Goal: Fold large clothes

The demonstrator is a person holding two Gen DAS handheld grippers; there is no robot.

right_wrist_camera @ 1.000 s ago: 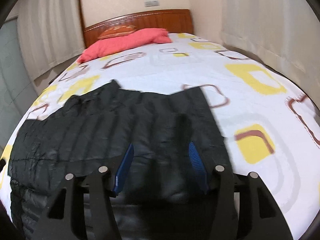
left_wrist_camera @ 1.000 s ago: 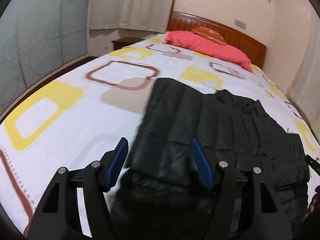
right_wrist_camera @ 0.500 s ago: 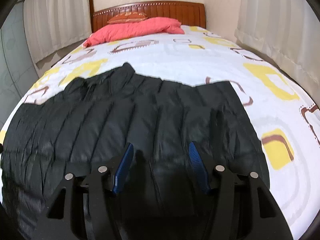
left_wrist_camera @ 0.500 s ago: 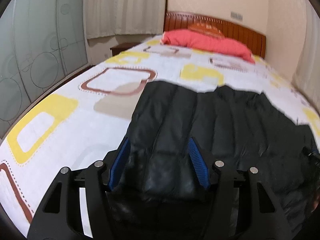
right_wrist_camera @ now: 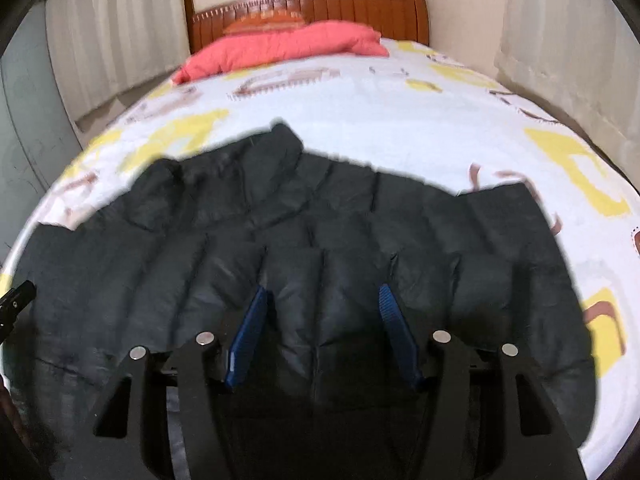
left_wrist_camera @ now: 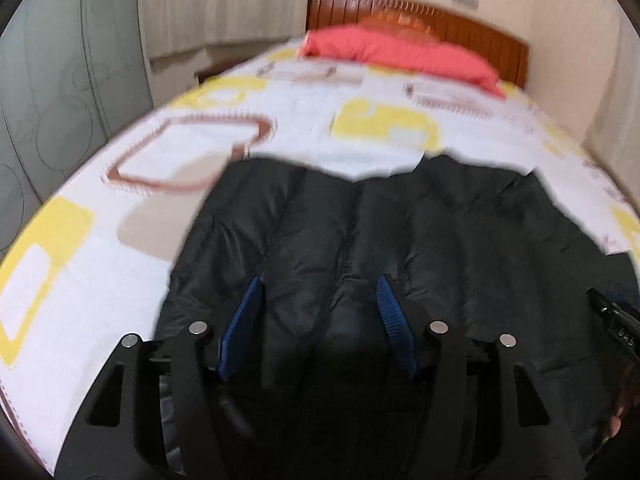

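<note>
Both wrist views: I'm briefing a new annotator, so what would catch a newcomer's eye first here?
A black quilted puffer jacket lies spread across the near end of the bed, filling the lower half of both views. The left gripper and right gripper are over it with jaws open. Far off, a coral-red pillow lies against the wooden headboard.

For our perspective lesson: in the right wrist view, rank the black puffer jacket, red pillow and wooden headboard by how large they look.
1. black puffer jacket, though nearest the camera
2. wooden headboard and red pillow: too alike to rank
</note>
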